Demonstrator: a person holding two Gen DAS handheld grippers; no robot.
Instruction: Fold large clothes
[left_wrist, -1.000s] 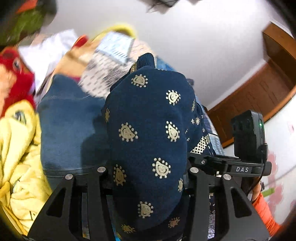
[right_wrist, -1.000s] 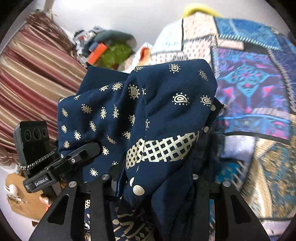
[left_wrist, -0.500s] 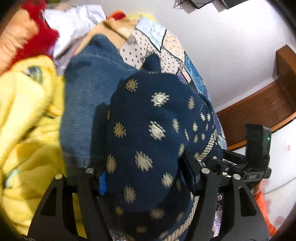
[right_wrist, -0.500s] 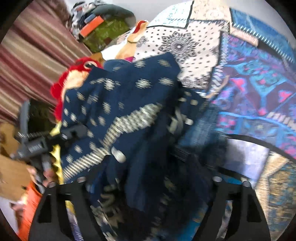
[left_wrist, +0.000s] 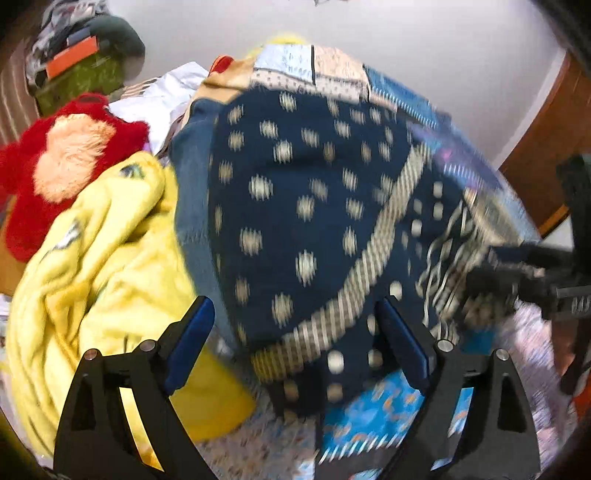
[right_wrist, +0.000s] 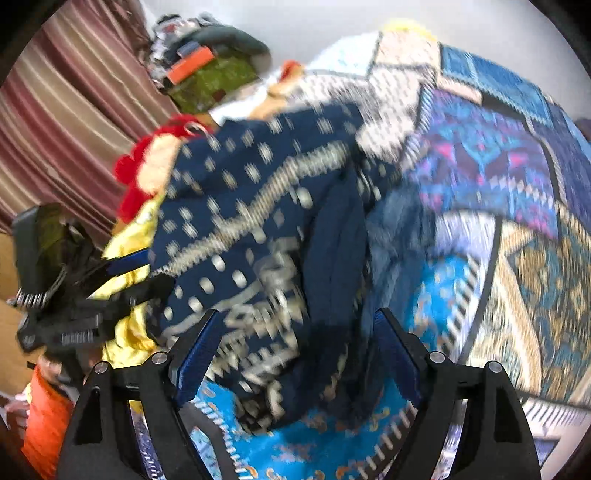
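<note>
A plain white wall (left_wrist: 424, 74) backs a bed spread with a patchwork quilt (right_wrist: 517, 177) of blue, purple and gold panels, and a striped maroon curtain (right_wrist: 66, 110) hangs at the left of the right wrist view. Both frames are blurred. The navy garment with pale dotted motifs (left_wrist: 306, 206) now lies bunched on the quilt, over a piece of blue denim (left_wrist: 192, 177) and beside a yellow blanket (left_wrist: 92, 258) and a red plush toy (left_wrist: 70, 155) — a second ago it was clamped high in both tongs, filling each view.

The left tongs (left_wrist: 295, 339) are opening: their blue pads stand well apart, the cloth lies between them and neither pad presses on it. The right tongs (right_wrist: 295, 347) also stand wide, having parted from the tighter hold seen earlier; the garment's dark folds (right_wrist: 332, 258) sit between the fingers, loose. In the right wrist view the left tongs show at the left edge, with an orange sleeve (right_wrist: 44, 417) below them. Both cameras now look more steeply down at the bed than before.
</note>
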